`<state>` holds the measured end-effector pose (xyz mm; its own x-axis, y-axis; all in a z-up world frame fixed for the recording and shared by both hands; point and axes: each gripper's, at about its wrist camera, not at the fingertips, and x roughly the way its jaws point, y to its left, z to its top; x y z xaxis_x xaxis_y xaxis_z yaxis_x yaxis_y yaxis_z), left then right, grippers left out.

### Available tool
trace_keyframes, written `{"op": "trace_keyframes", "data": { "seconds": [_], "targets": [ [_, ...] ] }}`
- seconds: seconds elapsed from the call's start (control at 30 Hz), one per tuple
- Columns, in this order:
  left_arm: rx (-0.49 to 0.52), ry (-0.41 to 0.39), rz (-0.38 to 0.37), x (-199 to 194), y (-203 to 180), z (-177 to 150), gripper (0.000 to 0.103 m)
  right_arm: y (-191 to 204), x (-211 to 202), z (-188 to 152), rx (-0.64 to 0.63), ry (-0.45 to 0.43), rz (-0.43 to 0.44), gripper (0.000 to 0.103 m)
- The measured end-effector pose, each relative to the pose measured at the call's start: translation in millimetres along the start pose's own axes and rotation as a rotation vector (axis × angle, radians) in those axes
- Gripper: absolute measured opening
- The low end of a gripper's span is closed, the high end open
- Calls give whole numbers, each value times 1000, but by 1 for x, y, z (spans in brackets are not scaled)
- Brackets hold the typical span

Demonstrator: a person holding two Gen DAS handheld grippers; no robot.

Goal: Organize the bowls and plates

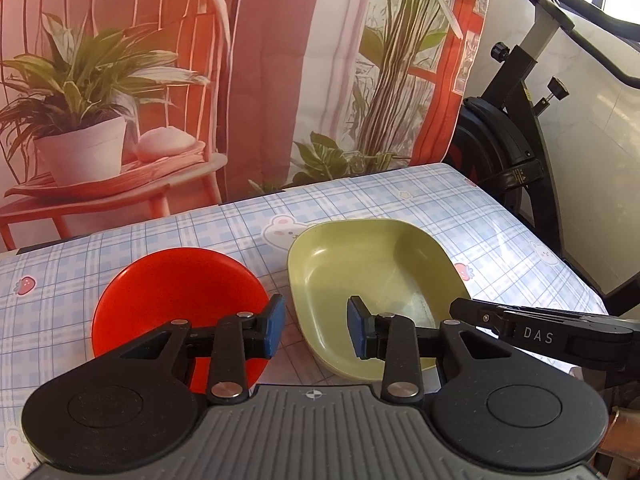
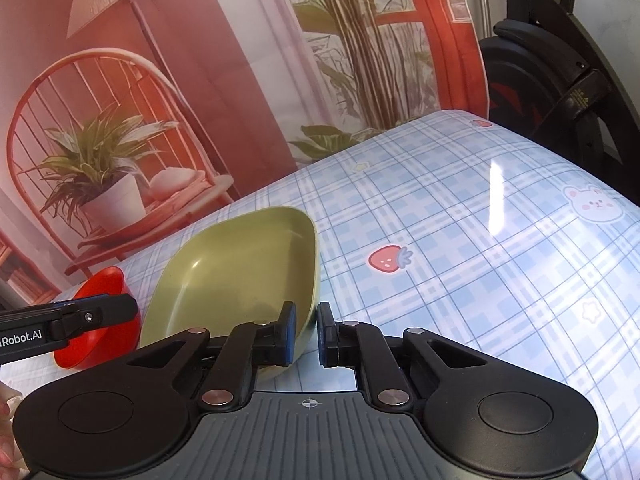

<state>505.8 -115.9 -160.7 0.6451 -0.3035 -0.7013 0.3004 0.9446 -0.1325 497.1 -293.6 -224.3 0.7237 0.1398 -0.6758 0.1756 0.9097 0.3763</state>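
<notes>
A red round bowl (image 1: 176,300) and a green squarish plate (image 1: 368,280) lie side by side on the blue checked tablecloth (image 1: 160,232). My left gripper (image 1: 316,330) is open and empty, hovering over the gap between them, its left finger above the red bowl's rim and its right finger above the green plate's near edge. In the right wrist view, my right gripper (image 2: 307,334) is shut on the near right rim of the green plate (image 2: 236,276), which tilts up. The red bowl (image 2: 100,320) shows at left, partly behind the left gripper's finger (image 2: 92,316).
A printed backdrop (image 1: 240,80) of a chair and plants hangs behind the table. An exercise bike (image 1: 520,140) stands past the table's right edge. Bare tablecloth (image 2: 480,260) stretches to the right of the green plate.
</notes>
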Motion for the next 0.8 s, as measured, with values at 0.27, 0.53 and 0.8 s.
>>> {"op": "trace_keyframes", "data": {
  "seconds": [0.27,0.53,0.8],
  "targets": [
    [30,96,-83,14,-12,-9,14,-4,-16,-8,2,17,-36,9],
    [25,82,-55,4,-9,-22,11,5,-27,-21,2,22,-29,8],
    [29,60,15,7,-4,-13,11,2,-30,-22,4,22,-24,8]
  ]
}}
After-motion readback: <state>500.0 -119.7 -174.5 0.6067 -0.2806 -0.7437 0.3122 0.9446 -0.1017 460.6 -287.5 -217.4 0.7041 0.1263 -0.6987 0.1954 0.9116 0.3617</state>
